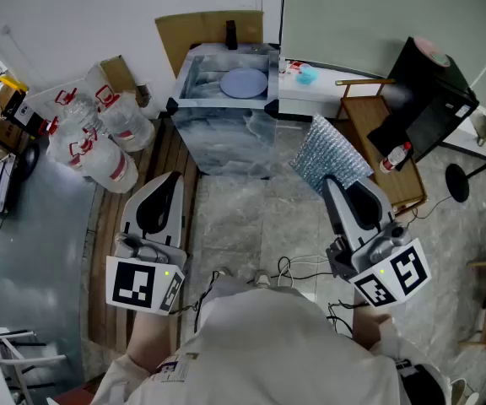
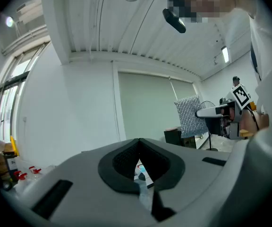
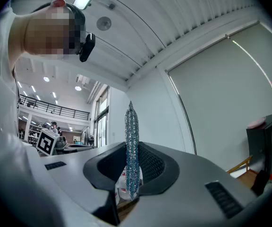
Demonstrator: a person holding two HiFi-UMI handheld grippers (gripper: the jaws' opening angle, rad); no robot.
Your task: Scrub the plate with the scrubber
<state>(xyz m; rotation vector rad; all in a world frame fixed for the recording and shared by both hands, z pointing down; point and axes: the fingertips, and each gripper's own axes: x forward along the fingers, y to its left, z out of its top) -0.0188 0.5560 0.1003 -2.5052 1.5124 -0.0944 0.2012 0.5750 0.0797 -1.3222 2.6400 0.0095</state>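
The right claw (image 1: 332, 182) is clamped on the scrubber (image 1: 327, 154) - a flat silver mesh pad pinched edge-on between the jaws, its long axis running on past the tips. The left claw (image 1: 171, 178) is closed tight with nothing in it.

The plate (image 1: 245, 83) lies flat in the basin (image 1: 194, 81), well apart from both claws. It sits ahead of the right claw and off to its left, roughly straight in front of the person. Both claws stand about equally far from it, though the scrubber's far edge reaches nearest, so the right hand looks better placed to carry it forward and down.

Count - one plate, one scrubber, two claws.
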